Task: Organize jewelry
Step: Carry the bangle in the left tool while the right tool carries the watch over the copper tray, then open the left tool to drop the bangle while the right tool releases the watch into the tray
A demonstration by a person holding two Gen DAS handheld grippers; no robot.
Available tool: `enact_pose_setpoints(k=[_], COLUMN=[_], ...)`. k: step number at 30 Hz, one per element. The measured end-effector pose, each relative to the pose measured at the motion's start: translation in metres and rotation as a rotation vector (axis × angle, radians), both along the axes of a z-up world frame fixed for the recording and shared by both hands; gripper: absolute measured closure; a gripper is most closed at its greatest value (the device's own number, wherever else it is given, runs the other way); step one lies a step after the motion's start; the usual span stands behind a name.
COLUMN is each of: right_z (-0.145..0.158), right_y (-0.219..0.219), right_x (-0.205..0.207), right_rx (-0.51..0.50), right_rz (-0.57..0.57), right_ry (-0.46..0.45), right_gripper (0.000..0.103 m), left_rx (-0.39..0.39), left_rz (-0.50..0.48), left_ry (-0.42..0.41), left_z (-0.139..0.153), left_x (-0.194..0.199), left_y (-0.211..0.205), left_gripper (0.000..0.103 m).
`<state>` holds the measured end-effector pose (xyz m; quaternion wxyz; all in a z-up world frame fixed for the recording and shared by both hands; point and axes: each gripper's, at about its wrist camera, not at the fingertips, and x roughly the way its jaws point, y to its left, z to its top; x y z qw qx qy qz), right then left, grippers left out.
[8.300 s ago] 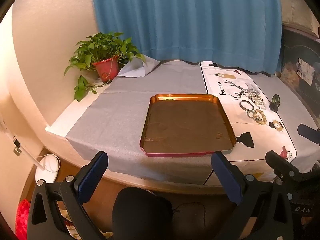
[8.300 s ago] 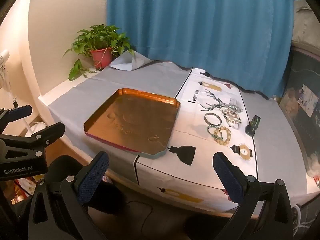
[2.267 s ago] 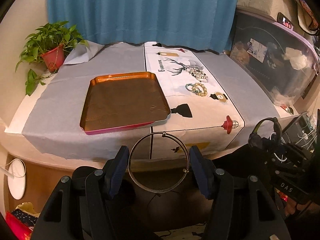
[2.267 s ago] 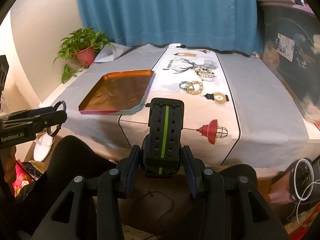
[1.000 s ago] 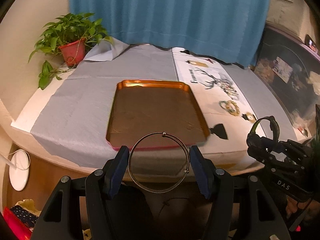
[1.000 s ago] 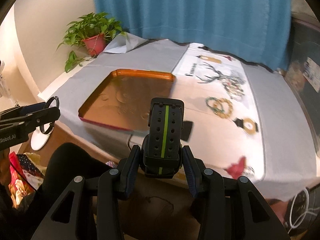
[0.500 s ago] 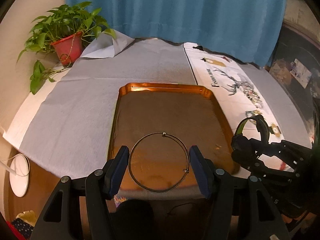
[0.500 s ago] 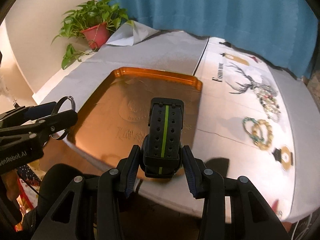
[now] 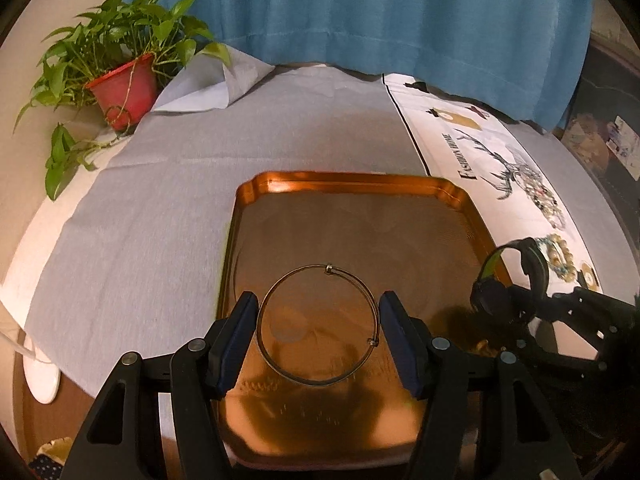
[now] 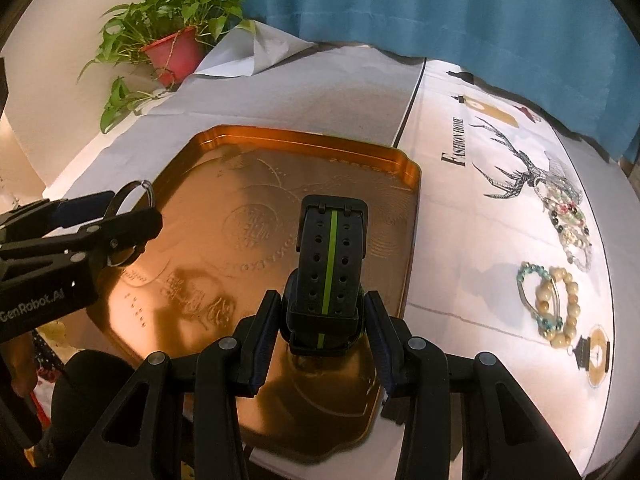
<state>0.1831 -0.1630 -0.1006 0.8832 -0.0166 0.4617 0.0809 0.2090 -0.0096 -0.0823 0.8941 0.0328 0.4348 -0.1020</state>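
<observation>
My left gripper is shut on a thin metal bangle, held over the near part of the copper tray. My right gripper is shut on a black watch with a green stripe, held over the tray's near right part. The watch shows at the right of the left wrist view, the bangle at the left of the right wrist view. Beaded bracelets and a bead necklace lie on the white runner to the right.
A potted plant stands at the far left corner. The table is covered by a grey cloth and a printed white runner. A blue curtain hangs behind. Dark clutter sits beyond the right edge.
Both grippers have moved forward over the table, from in front of its edge to above the tray. Each still holds its item.
</observation>
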Motion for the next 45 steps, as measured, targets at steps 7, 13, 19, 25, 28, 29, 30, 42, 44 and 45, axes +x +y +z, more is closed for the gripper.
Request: enact_pose_setpoints(k=[7,13,19,25,28,29,30,42,44,45], right_z=[0.010,0.020,0.036,0.065,0.076,0.078,0.081,0.096,0.096,0.096], right_y=[-0.002,0.003,-0.001,-0.010,-0.011,-0.011,-0.011,-0.018,-0.019,-0.020], right_x=[-0.005,-0.072,-0.149,-0.198,-0.218,-0.224,-0.229,-0.265,-0.266,-0.267], right_rx=[-0.011,-0.036,-0.060,-0.052,-0.046,-0.045,-0.043,-0.008,-0.004,-0.002], right_rz=[-0.017,0.019,-0.014,-0.061,-0.073,-0.074,-0.073,-0.100,-0.102,-0.103], right_ry=[-0.012,-0.020,-0.065,-0.143,-0.178,-0.185,-0.188,-0.237,-0.234,-0.233], right_gripper=[0.026,0.025,0.025,0.025,0.025,0.025,0.025,0.024,0.024,0.024], left_rx=[0.142,0.109,0.057,0.089,0.090,0.090,0.091,0.132,0.136,0.138], left_rz=[0.006,0.032,0.040,0.003,-0.002,-0.005,-0.006,-0.055,-0.055,-0.053], left_ry=[-0.041,0.005,0.025,-0.036,-0.080,-0.097,-0.104,-0.171,-0.174,-0.178], left_z=[0.000,0.005,0.014,0.038,0.052,0.058,0.061,0.081,0.082,0.083], left_x=[-0.005,-0.061,-0.132,-0.186,-0.202,-0.208,-0.211,-0.247,-0.249,-0.249], left_y=[-0.007,0.009,0.010,-0.003,-0.004,-0.005,-0.006,-0.024,-0.025,-0.025], left_gripper=[0.007,0.007,0.007,0.007,0.007,0.007,0.007,0.006,0.006,0.006])
